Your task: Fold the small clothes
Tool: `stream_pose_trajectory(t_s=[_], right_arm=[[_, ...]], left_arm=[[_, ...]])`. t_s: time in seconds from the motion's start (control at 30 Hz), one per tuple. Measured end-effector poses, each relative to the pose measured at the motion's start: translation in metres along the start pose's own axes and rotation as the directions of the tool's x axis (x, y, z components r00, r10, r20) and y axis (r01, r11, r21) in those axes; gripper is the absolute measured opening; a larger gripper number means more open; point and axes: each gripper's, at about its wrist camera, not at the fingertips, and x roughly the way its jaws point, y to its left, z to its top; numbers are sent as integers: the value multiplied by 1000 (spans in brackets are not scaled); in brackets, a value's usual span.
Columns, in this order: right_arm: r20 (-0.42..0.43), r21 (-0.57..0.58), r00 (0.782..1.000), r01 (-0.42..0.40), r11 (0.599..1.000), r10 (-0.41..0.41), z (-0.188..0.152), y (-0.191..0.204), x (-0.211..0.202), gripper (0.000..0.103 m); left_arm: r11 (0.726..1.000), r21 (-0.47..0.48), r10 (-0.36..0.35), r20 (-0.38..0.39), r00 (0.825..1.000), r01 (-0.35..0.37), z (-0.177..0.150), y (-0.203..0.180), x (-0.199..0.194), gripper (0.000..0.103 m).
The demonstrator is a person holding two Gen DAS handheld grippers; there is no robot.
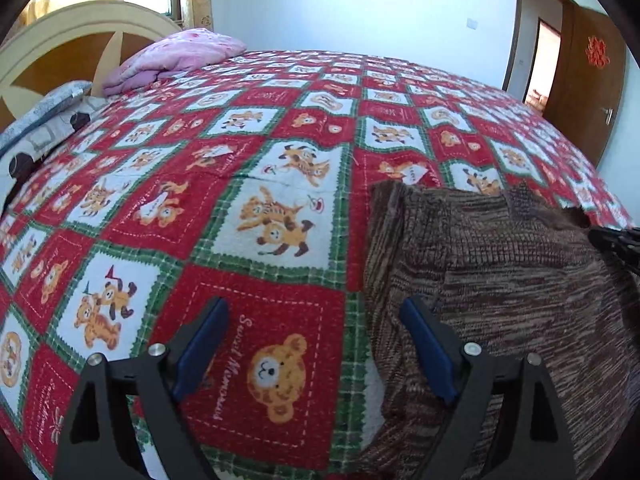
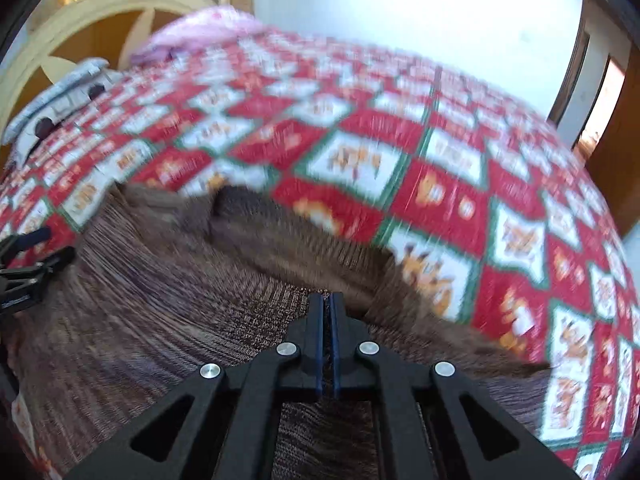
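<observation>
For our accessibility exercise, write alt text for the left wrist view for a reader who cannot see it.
An open left gripper hovers over a red, white and green teddy-bear bedspread, its right finger at the edge of a brown knitted garment. A folded pink quilt lies by the headboard.

Two handheld grippers of matte black plastic, the left gripper (image 1: 314, 346) and the right gripper (image 2: 328, 344), each with angular linkage arms pierced by triangular cut-outs, round silver pivot bolts (image 1: 157, 349) at the joints, and narrow fingers faced with dark blue pads (image 1: 426, 354).
</observation>
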Motion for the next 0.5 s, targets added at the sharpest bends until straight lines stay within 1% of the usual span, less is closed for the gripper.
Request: stream_pose_trajectory(t_s=[0.03, 0.1, 0.2, 0.3, 0.4, 0.47, 0.5], right_arm=[[12, 10, 1000, 5, 1000, -6, -1, -1, 0, 3], [39, 37, 999, -17, 999, 16, -4, -5, -5, 3], [64, 92, 998, -32, 995, 26, -6, -17, -19, 11], [74, 167, 996, -55, 984, 43, -16, -34, -40, 12], [97, 218, 992, -99, 971, 79, -43, -47, -69, 13], [107, 208, 991, -98, 973, 77, -68, -48, -90, 14], [116, 198, 990, -102, 975, 80, -84, -47, -103, 16]], left_arm=[[1000, 6, 5, 2, 1000, -5, 0, -1, 0, 91], [1000, 7, 12, 7, 1000, -12, 0, -1, -1, 93], [1000, -7, -3, -3, 1000, 3, 0, 3, 1, 93], [1000, -8, 0, -8, 1000, 0, 0, 2, 2, 95], [1000, -13, 4, 1, 1000, -4, 0, 2, 0, 94], [999, -38, 1, 29, 1000, 0, -3, 8, -11, 94], [998, -51, -21, 26, 999, 22, -7, 12, -18, 94]])
